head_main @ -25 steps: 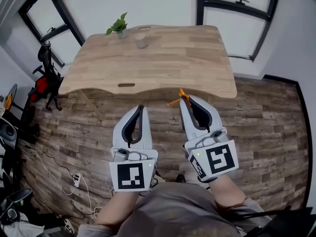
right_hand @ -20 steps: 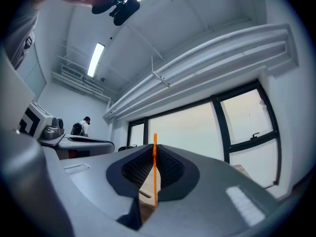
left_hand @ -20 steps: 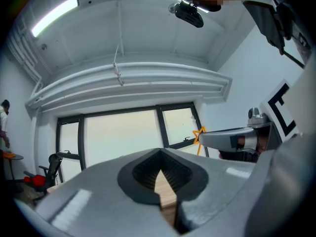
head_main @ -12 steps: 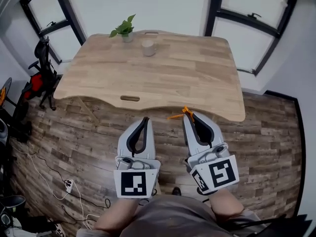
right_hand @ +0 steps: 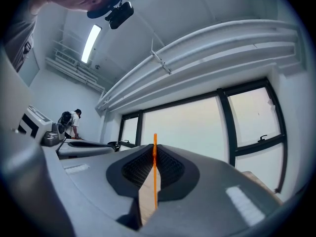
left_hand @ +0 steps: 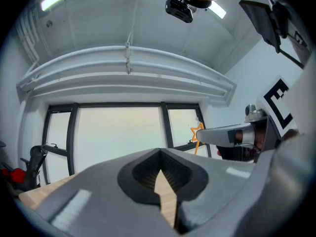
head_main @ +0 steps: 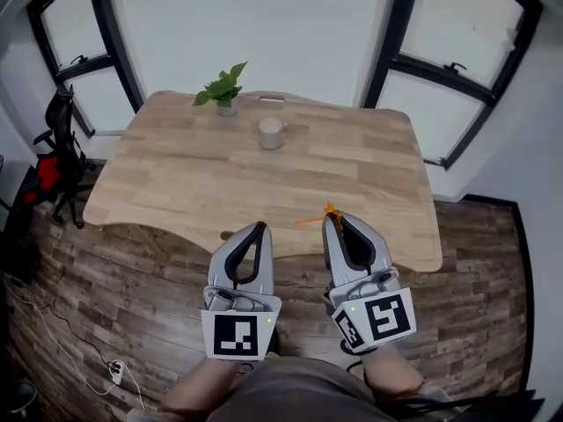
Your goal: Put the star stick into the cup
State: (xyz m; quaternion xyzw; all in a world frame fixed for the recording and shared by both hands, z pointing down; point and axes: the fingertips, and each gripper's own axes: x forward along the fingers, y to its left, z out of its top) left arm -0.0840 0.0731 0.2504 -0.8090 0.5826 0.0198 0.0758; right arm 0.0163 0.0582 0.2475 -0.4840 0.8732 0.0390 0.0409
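Note:
My right gripper [head_main: 332,221] is shut on the orange star stick [head_main: 315,217], whose thin shaft pokes out left of the tips over the table's near edge. In the right gripper view the star stick [right_hand: 155,169] runs upright between the shut jaws. The star end [left_hand: 198,133] shows at the right gripper's tip in the left gripper view. My left gripper [head_main: 257,229] is shut and holds nothing, level with the right one. The pale cup [head_main: 271,133] stands upright on the wooden table [head_main: 352,174], toward its far side, well ahead of both grippers.
A small potted plant [head_main: 224,89] stands at the table's far edge, left of the cup. Windows with black frames [head_main: 444,77] lie behind the table. A black chair with red parts [head_main: 54,152] stands on the wood floor at the left.
The view has moved forward: the table and cup now sit lower and nearer in the frame. Both grippers have reached the table's near edge, the right still gripping the stick.

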